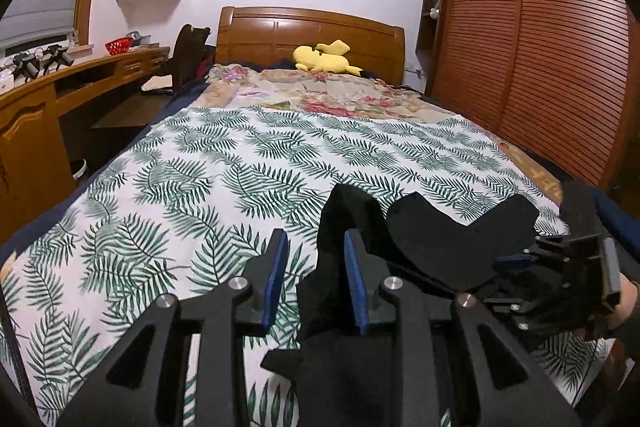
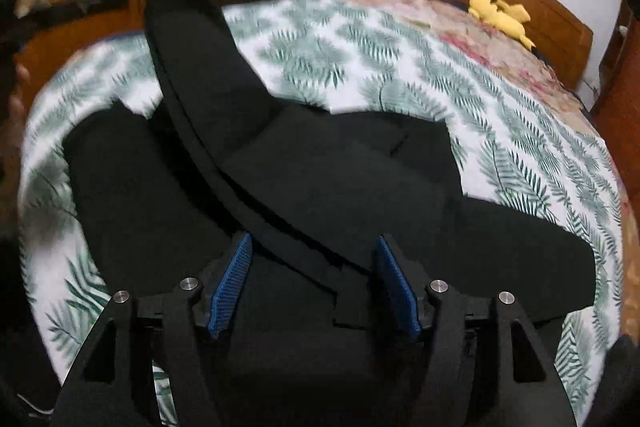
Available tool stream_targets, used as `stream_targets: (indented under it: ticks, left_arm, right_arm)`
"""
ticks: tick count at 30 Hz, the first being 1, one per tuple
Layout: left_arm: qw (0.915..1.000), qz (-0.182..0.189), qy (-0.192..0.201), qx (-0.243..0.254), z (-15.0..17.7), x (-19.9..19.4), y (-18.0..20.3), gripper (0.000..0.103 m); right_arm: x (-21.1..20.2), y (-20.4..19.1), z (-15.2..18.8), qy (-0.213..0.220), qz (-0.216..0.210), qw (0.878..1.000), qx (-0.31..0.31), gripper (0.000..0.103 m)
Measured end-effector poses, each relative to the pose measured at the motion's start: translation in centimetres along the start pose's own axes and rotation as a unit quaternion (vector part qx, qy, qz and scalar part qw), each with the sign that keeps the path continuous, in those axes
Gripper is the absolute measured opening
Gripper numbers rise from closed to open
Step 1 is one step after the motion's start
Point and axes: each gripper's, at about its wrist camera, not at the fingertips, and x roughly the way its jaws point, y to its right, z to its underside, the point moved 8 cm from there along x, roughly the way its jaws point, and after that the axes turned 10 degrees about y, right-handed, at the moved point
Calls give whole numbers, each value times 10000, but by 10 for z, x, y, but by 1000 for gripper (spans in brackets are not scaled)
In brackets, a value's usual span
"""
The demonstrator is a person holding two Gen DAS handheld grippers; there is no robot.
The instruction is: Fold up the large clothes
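Observation:
A black garment [image 2: 320, 187] lies rumpled at the near end of the bed on a fern-print sheet [image 1: 200, 167]. In the left wrist view the garment [image 1: 440, 239] lies to the right and drapes over the right finger of my left gripper [image 1: 316, 255], whose jaws stand open. In the right wrist view my right gripper [image 2: 314, 263] is open just above the garment, with a long black strip of cloth running between its blue pads [image 2: 234, 275]. The right gripper also shows in the left wrist view [image 1: 516, 261] at the far right, at the garment's edge.
A yellow plush toy [image 1: 324, 57] lies by the wooden headboard [image 1: 308, 31] on a floral quilt [image 1: 320, 91]. A wooden desk [image 1: 80, 75] runs along the left, with a chair [image 1: 188, 55] near the bed. A slatted wardrobe [image 1: 540, 47] stands on the right.

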Motion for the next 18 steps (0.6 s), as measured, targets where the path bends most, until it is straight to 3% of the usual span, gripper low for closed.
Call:
stream_targets:
  ticks: [4, 8, 14, 18]
  left_arm:
    - [9999, 85, -60, -18, 9, -3, 2, 27]
    - [9999, 95, -141, 12, 16, -3, 2, 27]
    - [9998, 104, -161, 85, 18, -3, 5, 27]
    - [9996, 152, -186, 153, 19, -3, 10, 27]
  right_arm:
    - [14, 27, -1, -231, 506, 9984, -22, 65]
    - [31, 62, -24, -189, 1105, 9936, -152, 65]
    - [25, 105, -94, 588, 2001, 9780, -64, 65]
    - [11, 110, -117, 905, 2049, 9746, -46, 65]
